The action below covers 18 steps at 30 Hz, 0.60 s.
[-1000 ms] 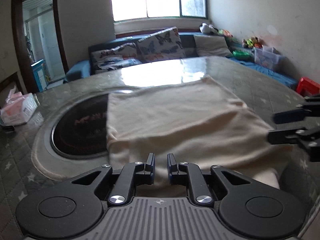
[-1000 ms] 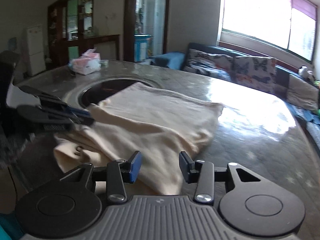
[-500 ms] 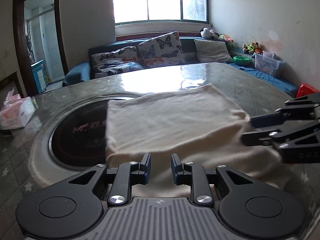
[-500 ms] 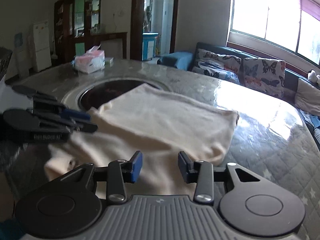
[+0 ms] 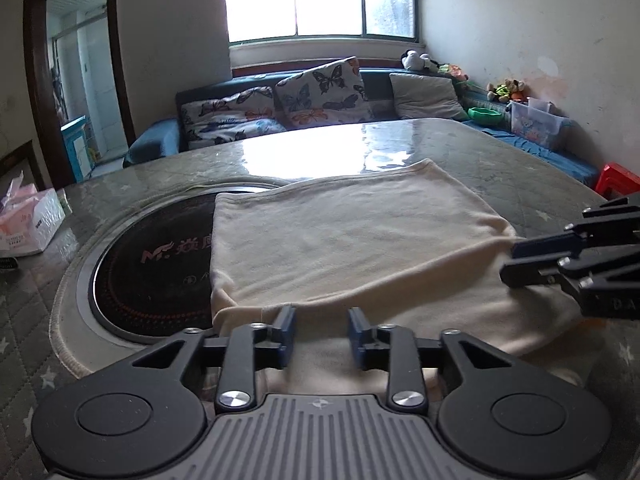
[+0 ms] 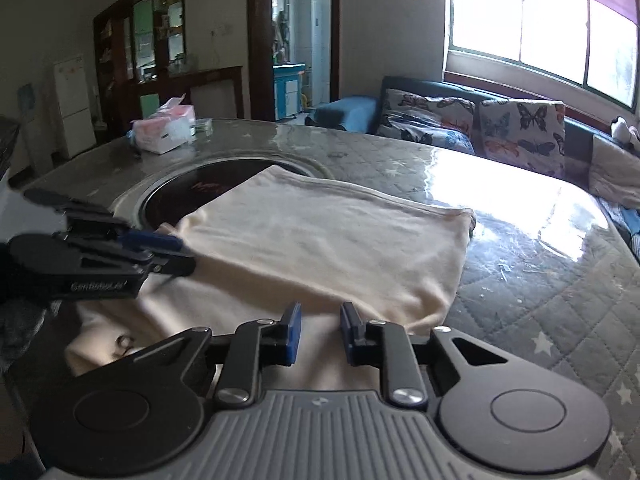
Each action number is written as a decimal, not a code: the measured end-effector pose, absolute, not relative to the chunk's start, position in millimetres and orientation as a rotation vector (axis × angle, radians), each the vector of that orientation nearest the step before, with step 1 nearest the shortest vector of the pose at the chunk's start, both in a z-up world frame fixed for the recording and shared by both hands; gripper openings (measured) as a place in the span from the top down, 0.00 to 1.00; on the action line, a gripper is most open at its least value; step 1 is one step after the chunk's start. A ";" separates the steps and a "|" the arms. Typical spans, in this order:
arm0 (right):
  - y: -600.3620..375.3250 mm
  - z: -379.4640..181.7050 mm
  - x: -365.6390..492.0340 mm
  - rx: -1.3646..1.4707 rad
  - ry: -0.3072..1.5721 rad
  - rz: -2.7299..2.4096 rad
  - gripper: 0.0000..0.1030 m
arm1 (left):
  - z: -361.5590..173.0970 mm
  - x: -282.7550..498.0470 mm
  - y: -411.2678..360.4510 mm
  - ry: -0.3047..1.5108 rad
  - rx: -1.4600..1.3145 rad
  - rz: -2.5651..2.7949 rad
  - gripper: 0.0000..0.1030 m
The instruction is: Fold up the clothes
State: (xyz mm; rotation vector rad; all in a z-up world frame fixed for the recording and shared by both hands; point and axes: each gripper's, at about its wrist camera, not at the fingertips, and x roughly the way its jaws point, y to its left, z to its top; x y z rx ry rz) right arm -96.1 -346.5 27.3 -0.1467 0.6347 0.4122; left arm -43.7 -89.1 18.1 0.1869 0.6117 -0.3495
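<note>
Garment: a cream garment (image 5: 352, 240) lies folded on the table (image 5: 520, 168), one layer doubled over another, its far edge toward the window.
Garment, left side: that side overlaps the dark round hotplate (image 5: 156, 264) sunk into the table.
Garment, near edge: the lower layer sticks out past the upper fold, toward both cameras.
Left gripper (image 5: 321, 332): low over the near edge of the garment; its jaws have just been opening and now stand apart, with cloth showing in the gap below them and neither blue pad pressing on it.
Right gripper (image 6: 319, 333): also at the near edge, over the lower layer; its jaws have just been closing, yet a gap remains between the pads and they pinch nothing.
Grippers together: each shows in the other's view, at opposite ends of the garment's near edge, well apart.
Tissue pack (image 6: 164, 134): pink and white, on the table beyond the hotplate, apart from the garment.
Background: a blue sofa (image 5: 160, 144) with butterfly cushions (image 5: 320, 96) under a bright window (image 5: 320, 0).
</note>
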 end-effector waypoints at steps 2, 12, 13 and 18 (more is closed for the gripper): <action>-343.3 24.9 -106.5 -0.177 0.641 0.431 0.79 | 15.8 -50.4 -88.3 0.601 0.217 -0.347 0.61; -329.5 24.9 -129.3 -0.261 0.598 0.437 0.78 | 16.6 -73.5 -78.3 0.574 0.258 -0.351 0.58; -329.0 21.8 -127.9 -0.262 0.608 0.435 0.78 | 13.4 -74.1 -78.9 0.581 0.264 -0.349 0.58; -328.9 22.8 -133.3 -0.262 0.601 0.429 0.78 | 12.0 -83.2 -72.0 0.571 0.272 -0.345 0.54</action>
